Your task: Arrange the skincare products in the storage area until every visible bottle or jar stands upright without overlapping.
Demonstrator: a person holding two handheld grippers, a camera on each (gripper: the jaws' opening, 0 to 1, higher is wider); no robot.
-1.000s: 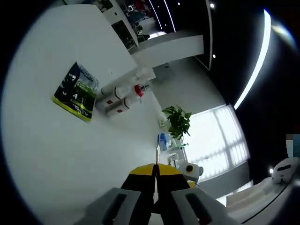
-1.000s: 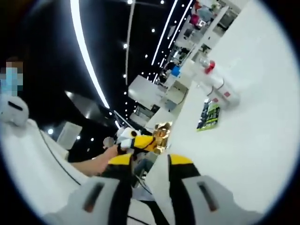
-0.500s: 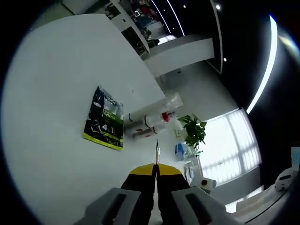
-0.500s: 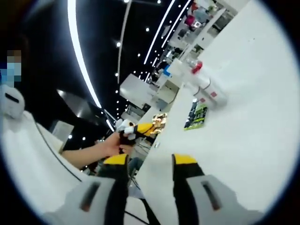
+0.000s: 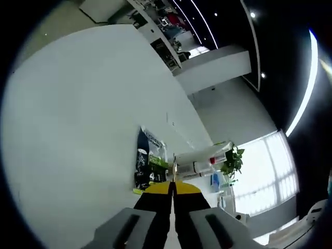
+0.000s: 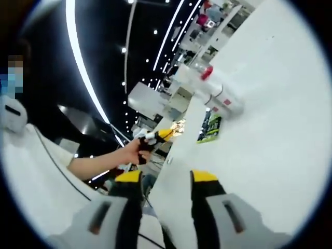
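White bottles (image 5: 199,166) lie on their sides, close together, on the white table (image 5: 78,119). One has a red cap (image 5: 216,159). A dark packet with green print (image 5: 150,165) lies flat beside them. My left gripper (image 5: 173,188) is shut and empty, its yellow tips low over the table just short of the packet. In the right gripper view the bottles (image 6: 220,96), the red cap (image 6: 206,72) and the packet (image 6: 209,127) lie further up the table. My right gripper (image 6: 167,179) is open and empty over the table's edge. A hand holds the left gripper (image 6: 158,136) off the table's left edge.
The table runs bare and wide around the items. Beyond its far edge stand a potted plant (image 5: 233,160), shelves with goods (image 5: 166,21) and bright windows (image 5: 259,176). A person's arm (image 6: 98,161) reaches across the left of the right gripper view.
The left gripper view has swung and closed in, so the packet and bottles now sit just past its tips. The bottles and packet have not moved. The right gripper stays open.
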